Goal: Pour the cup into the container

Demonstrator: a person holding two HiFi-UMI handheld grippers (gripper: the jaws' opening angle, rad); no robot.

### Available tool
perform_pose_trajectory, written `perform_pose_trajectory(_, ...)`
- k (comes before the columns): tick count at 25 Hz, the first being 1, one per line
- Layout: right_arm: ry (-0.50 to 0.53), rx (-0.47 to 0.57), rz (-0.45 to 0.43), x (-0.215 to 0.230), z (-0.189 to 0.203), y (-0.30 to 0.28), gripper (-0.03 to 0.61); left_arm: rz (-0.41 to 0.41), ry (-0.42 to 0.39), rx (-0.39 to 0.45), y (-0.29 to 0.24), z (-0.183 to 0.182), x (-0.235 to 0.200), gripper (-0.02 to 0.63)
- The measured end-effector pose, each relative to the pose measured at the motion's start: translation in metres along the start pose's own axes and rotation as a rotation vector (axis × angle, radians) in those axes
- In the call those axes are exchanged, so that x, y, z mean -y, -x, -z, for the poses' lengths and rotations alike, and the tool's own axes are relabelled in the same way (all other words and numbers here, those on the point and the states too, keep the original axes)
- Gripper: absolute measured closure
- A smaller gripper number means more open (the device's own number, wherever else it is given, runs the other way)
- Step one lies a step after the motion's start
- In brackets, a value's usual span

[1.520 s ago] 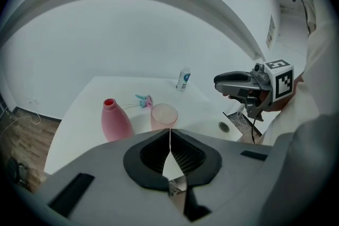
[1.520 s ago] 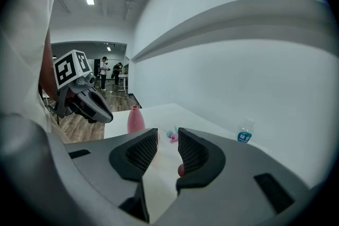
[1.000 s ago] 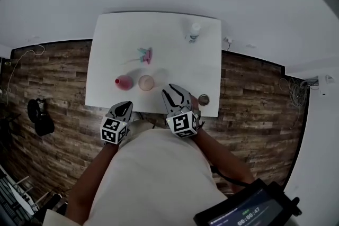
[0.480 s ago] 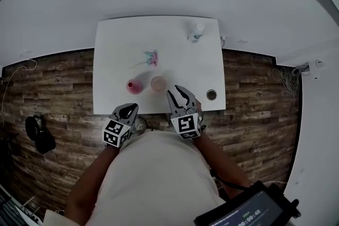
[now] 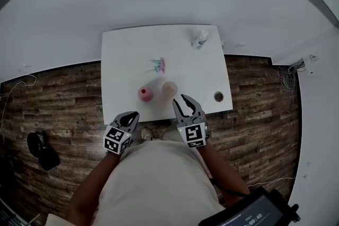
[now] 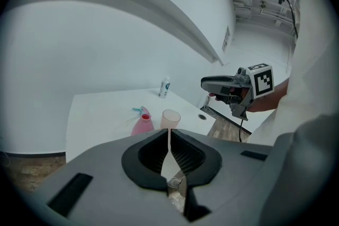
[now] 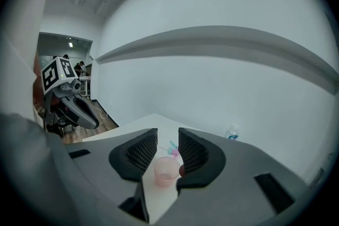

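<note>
The cup (image 5: 169, 89) is standing by the surface's (image 5: 127, 55) near edge, just beside the pink container (image 5: 145, 94). The left hand-held gripper (image 5: 131, 115) is hovering with its jaws pressed together and nothing in them. The right hand-held gripper (image 5: 189, 105) is hovering with its jaws apart, gripping nothing.

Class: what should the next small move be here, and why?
Probably ease the right gripper forward until its parted, empty jaws straddle the cup. The cup stands upright and untouched on the table beside the pink bottle, directly ahead of that gripper.
</note>
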State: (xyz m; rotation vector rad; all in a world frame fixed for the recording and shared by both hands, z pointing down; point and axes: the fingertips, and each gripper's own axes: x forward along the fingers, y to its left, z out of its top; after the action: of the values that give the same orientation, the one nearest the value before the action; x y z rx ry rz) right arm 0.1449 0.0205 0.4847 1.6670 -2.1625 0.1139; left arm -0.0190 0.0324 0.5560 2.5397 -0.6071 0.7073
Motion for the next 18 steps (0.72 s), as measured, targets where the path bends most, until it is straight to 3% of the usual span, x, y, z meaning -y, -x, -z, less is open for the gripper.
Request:
perform_pose_trajectory(10, -0.055, -0.008, 0.144, -0.005, 0.005, 0.034, 0.453, 0.042, -0.009, 0.012, 0.040, 0.026, -0.008, 0.603)
perform_pose_trajectory(18, -0.067, -0.040, 0.130, -0.026, 0.026, 0.064, 0.453, 0.041, 0.018, 0.003, 0.042, 0.059, 0.004, 0.603)
